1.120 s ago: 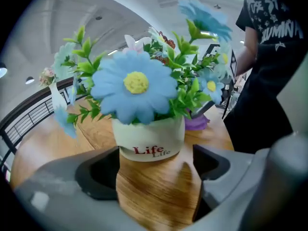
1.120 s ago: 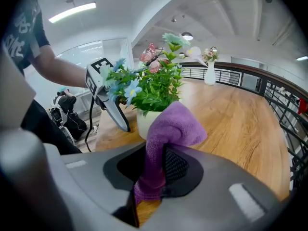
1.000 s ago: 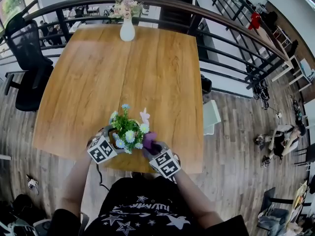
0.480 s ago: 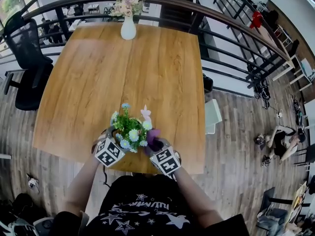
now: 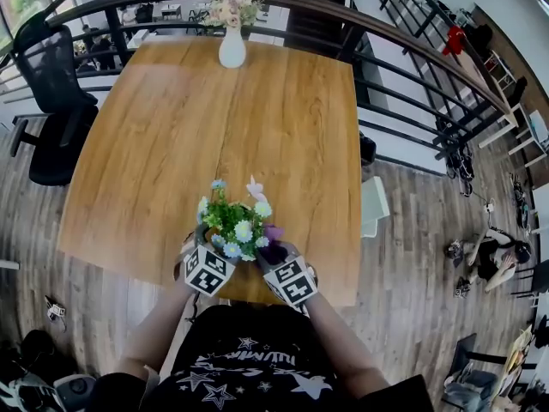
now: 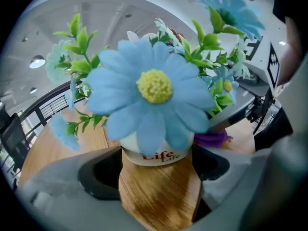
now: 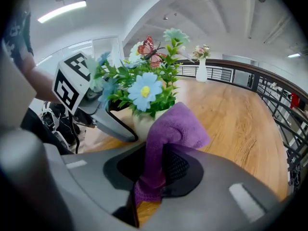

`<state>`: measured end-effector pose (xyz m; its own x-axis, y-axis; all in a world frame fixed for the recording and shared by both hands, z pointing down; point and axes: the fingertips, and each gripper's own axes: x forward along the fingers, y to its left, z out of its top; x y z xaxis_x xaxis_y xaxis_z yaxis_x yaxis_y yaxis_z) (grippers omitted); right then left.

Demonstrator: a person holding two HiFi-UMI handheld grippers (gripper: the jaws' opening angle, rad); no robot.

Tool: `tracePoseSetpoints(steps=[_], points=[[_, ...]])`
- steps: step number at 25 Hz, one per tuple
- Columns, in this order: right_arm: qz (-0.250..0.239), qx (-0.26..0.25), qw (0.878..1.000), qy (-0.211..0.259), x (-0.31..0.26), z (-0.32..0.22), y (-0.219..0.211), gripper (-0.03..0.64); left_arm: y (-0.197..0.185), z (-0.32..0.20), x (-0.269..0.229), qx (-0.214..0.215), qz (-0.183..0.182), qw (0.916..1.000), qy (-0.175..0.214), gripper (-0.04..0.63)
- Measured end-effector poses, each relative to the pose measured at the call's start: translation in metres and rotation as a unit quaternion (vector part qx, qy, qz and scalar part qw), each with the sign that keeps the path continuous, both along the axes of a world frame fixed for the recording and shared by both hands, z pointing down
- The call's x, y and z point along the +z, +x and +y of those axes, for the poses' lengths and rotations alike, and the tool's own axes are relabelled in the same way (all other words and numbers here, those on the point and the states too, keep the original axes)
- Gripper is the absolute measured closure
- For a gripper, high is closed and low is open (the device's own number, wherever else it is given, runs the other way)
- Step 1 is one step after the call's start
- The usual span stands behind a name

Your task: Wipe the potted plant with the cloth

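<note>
1. Head view, lower middle: the left gripper [image 5: 204, 245] sits on the left side of the potted plant [image 5: 233, 223], which stands near the close edge of the table [image 5: 257, 101]. Left gripper view shows its jaws against both sides of the white pot [image 6: 156, 154], so I'd say it's clamping the pot steady.
2. Middle: the blue flowers [image 6: 154, 88] and green leaves [image 6: 84, 64] stand upright, nothing tipped.
3. Right of the plant: the right gripper [image 5: 271, 254] has its jaws closed on a purple cloth [image 7: 172, 129]. A fold pokes past the tips, touching or just beside the pot's lower right. I can't tell which.
4. Progress, my guess: setup's done (pot held, cloth gripped and at the plant), but the wiping itself looks early. Leaves, flowers and most of the pot are left.
</note>
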<state>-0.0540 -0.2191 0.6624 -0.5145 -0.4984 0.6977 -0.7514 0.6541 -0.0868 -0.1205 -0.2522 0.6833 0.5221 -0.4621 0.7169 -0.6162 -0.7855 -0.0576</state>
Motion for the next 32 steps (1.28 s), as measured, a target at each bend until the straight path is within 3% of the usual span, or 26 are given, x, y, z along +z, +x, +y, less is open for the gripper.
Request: tracePoseSetpoints(steps=[8,16,25,32], points=[[0.005,-0.045,0.999,-0.002,-0.003,0.015,-0.017,0.531,0.005,-0.003,0.001,-0.054,-0.009,0.9984,-0.009,0.123],[0.018,-0.084,0.996,0.009,-0.001,0.023,-0.020,0.531,0.007,0.000,0.002,-0.071,-0.013,0.9973,-0.011,0.123],[0.016,-0.036,0.999,0.005,-0.006,0.005,0.001,0.531,0.012,0.019,-0.005,-0.043,0.000,0.9988,-0.023,0.153],[0.027,0.013,0.999,0.013,-0.004,-0.016,0.026,0.531,0.028,0.044,-0.007,0.015,0.011,0.9991,-0.037,0.153]])
